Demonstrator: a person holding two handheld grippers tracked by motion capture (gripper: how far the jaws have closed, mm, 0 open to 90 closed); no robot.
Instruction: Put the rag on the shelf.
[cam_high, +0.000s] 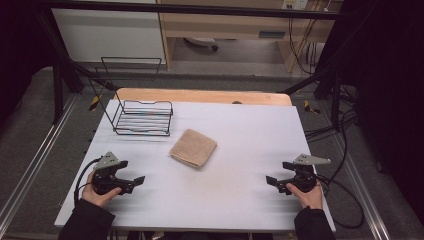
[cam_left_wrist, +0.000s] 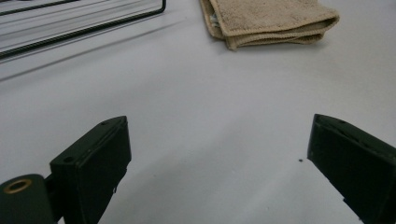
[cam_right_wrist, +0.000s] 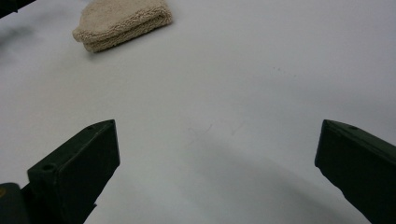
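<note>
Terry towel (cam_high: 193, 148): folded, just right of wire basket (cam_high: 143, 118); layers could splay if pinched shallow.
Left gripper (cam_high: 134, 183): jaws wide, empty.
Right gripper (cam_high: 272, 181): jaws wide, empty.

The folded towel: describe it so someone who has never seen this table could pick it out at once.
Start at the white table and find the black wire basket near its far left corner. Just to the right of it and nearer the person lies the folded towel, apart from the basket. It is the one soft, beige, squarish thing there, its layers stacked flat.

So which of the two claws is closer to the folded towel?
The left claw: the beige towel lies left of the table's middle, farther from the right claw.
</note>
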